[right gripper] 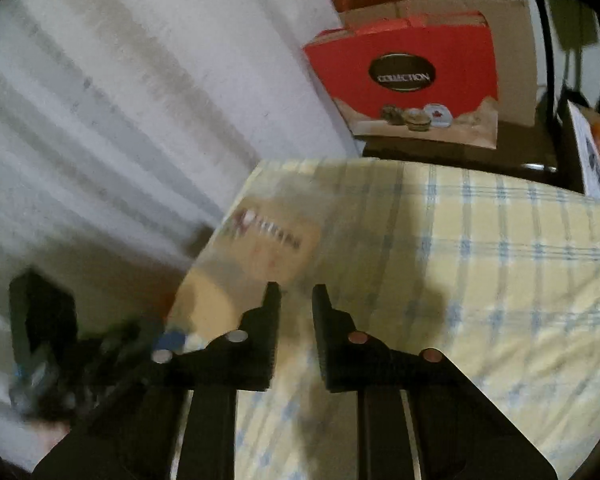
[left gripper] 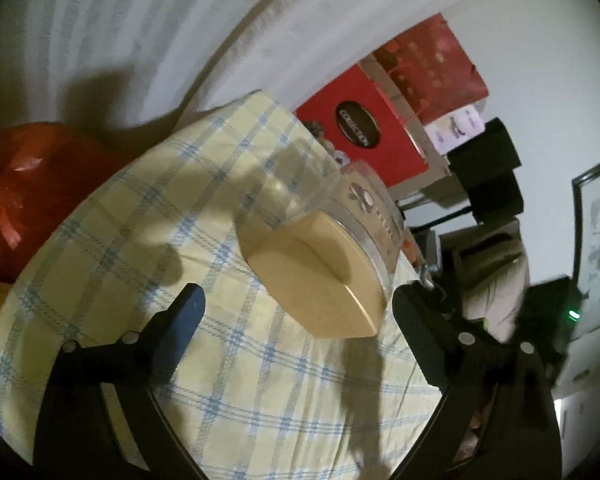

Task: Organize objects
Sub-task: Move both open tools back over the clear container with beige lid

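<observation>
Left hand-held gripper [left gripper: 296,304] stands wide open, its two black fingers [left gripper: 188,312] well apart on either side of a clear plastic jar [left gripper: 340,232] with a tan lid [left gripper: 316,276]. That jar lies on its side on the yellow-and-blue plaid cloth [left gripper: 148,240] covering the counter, lid end toward the camera; neither finger touches it. Right hand-held gripper [right gripper: 296,296] is nearly closed with only a narrow gap, and nothing sits between its jaws. From the right wrist the jar [right gripper: 260,248] shows blurred, just left and beyond the fingertips. A red gift bag [right gripper: 404,80] stands at the far side, beyond the cloth's edge.
</observation>
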`<state>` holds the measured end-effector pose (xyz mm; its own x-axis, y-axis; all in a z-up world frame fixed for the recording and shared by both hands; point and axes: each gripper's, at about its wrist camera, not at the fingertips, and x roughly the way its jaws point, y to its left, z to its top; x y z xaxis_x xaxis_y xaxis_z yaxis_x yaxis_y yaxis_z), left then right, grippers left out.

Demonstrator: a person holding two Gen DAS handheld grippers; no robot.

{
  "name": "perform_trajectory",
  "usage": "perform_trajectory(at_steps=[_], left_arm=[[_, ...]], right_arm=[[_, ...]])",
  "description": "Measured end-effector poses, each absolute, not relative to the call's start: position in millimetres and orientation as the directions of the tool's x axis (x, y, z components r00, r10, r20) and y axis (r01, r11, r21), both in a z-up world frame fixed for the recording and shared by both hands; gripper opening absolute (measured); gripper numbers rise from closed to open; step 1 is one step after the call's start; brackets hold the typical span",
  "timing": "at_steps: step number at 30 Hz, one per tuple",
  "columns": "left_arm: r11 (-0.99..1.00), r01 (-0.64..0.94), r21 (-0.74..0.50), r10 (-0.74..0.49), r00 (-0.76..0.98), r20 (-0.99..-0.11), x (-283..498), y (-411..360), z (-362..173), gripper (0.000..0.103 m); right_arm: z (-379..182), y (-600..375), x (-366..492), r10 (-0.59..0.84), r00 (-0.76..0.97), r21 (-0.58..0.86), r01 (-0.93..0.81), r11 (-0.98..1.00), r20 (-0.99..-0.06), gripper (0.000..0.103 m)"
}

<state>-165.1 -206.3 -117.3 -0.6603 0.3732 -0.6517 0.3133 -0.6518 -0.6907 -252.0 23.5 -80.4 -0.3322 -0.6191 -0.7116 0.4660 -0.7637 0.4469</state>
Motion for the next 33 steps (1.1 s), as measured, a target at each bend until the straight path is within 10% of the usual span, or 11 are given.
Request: perform_trajectory(at_steps=[4, 22, 33], left_arm=[[-0.682, 0.320, -0.657, 0.339, -0.658, -0.673, -165, -202, -114, 0.094], [-0.774, 0.338, -0.535, 0.231, -0.636, -0.736, -159, -193, -105, 0.094], [-0.855, 0.387, -0.344, 0.023, -0.635, -0.772, -155, -195, -98, 0.095]], right_arm=[[-49, 27, -261, -0.542, -0.510, 0.302, 0.480, -0.823, -0.668, 0.053], [-67, -12, -249, -0.713, -0.280, 0.434, 0.634, -0.640, -0.642, 0.030], [-74, -27, -231, -0.556, -0.392, 0.278, 0.573, -0.771, -0.733, 0.040]])
